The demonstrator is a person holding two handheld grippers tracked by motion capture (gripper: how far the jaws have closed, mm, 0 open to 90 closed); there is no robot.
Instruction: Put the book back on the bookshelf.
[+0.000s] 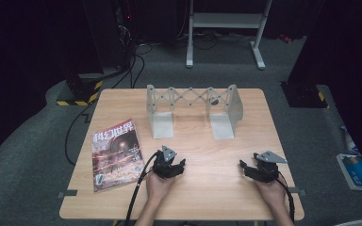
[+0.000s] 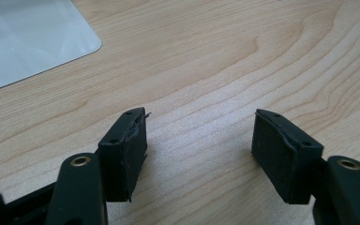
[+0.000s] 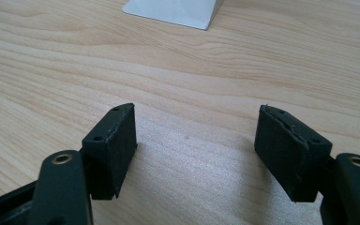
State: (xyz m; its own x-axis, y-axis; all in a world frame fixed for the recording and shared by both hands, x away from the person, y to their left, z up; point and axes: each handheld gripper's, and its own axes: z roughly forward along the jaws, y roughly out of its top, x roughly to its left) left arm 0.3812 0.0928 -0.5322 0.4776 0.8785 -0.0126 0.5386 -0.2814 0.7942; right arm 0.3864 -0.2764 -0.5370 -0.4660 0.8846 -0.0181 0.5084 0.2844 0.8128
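A magazine [image 1: 114, 154] with a colourful cover lies flat on the left part of the wooden table [image 1: 207, 197]. A grey metal extendable book rack [image 1: 193, 109] stands at the back middle, its scissor lattice stretched between two end plates. My left gripper [image 1: 176, 165] rests low near the front, just right of the magazine, open with bare wood between its jaws [image 2: 199, 136]. My right gripper [image 1: 244, 167] sits at the front right, also open over bare wood [image 3: 197, 136]. One grey base plate of the rack [image 2: 26, 40] shows at the upper left in the left gripper view.
A corner of the rack's other base plate [image 3: 173, 11] lies ahead in the right gripper view. Beyond the table stand a white frame [image 1: 226, 28] and dark equipment with cables [image 1: 118, 52]. A blue-and-white object [image 1: 358, 172] lies on the floor at right.
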